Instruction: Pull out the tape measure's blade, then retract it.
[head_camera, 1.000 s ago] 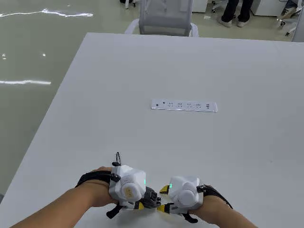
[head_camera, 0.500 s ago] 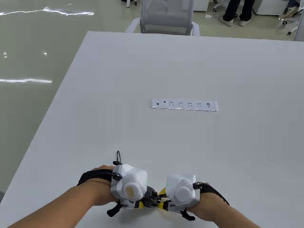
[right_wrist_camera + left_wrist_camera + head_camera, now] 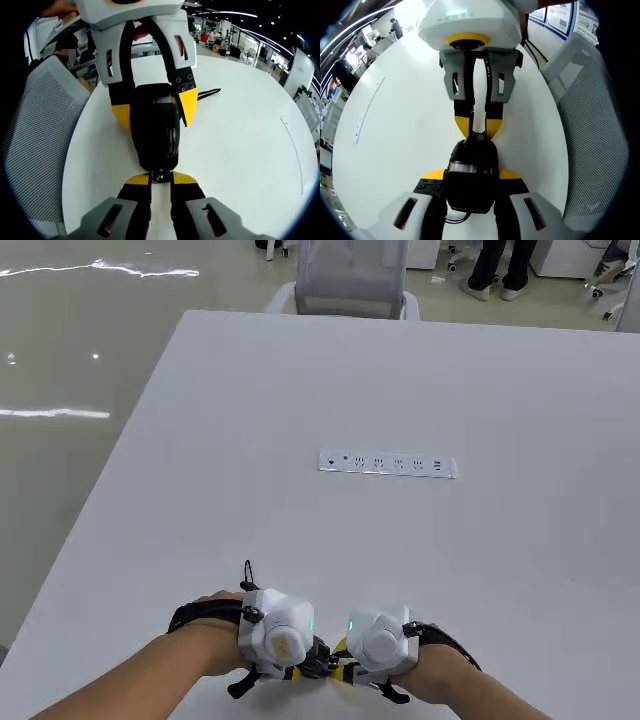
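**Item 1. Left gripper** (image 3: pixel 472 174). White housing, black jaws, yellow tips. The jaws are clamped on the two flanks of a black, rounded plastic tape measure (image 3: pixel 472 182). The case is held between the tips and is set well back into the jaws' throat.

**Item 2. Right gripper** (image 3: pixel 160 179). Same build, pointed straight at the left gripper so that the two are set tip to tip. Its yellow tips are drawn almost together and are pinched on a small dark piece (image 3: pixel 160 175) at the near end of the case. This piece is taken to be the blade's end hook, though it is too small for certainty. The case itself is found just ahead of these tips.

**Item 3. Thin black cord** (image 3: pixel 207 92). It is laid on the tabletop beyond one jaw of the left gripper, trailing away from the case.

**Item 4. Flat white table** (image 3: pixel 300 390). It is spread beneath both grippers, which are held low near its closest edge. Whether it is touched by either cannot be told.

**Item 5. Long white power strip** (image 3: pixel 387 463). It is placed well ahead of both grippers.

**Item 6. Grey mesh-backed chair** (image 3: pixel 350 275). It is parked at the far edge, well beyond the strip.
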{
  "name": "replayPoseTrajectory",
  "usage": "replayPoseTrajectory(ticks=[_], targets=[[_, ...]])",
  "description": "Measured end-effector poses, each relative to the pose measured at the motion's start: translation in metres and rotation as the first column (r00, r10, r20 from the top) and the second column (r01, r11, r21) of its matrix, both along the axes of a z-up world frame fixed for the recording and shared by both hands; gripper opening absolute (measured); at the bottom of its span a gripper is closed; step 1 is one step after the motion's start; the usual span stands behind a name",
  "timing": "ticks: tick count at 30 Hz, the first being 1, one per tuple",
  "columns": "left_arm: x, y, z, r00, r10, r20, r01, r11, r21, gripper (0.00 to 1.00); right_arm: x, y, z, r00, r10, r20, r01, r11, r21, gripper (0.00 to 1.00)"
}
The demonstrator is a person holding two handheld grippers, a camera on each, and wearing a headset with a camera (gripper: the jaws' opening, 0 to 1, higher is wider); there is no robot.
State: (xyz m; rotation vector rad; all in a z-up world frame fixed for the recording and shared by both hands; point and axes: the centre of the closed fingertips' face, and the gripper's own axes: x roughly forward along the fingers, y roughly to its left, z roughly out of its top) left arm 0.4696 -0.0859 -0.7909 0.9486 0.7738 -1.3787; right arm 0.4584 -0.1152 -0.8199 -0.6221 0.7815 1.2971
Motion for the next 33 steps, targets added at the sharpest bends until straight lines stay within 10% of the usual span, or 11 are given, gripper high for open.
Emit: replayPoseTrajectory(ticks=[33], targets=[[0.001,0.000,0.000,1.000,0.012,-0.008,-0.012,1.000,-0.010,0.31,-0.001,-0.016,0.002,1.000,-0.001,0.006,0.001,1.000,-0.019,0.11]])
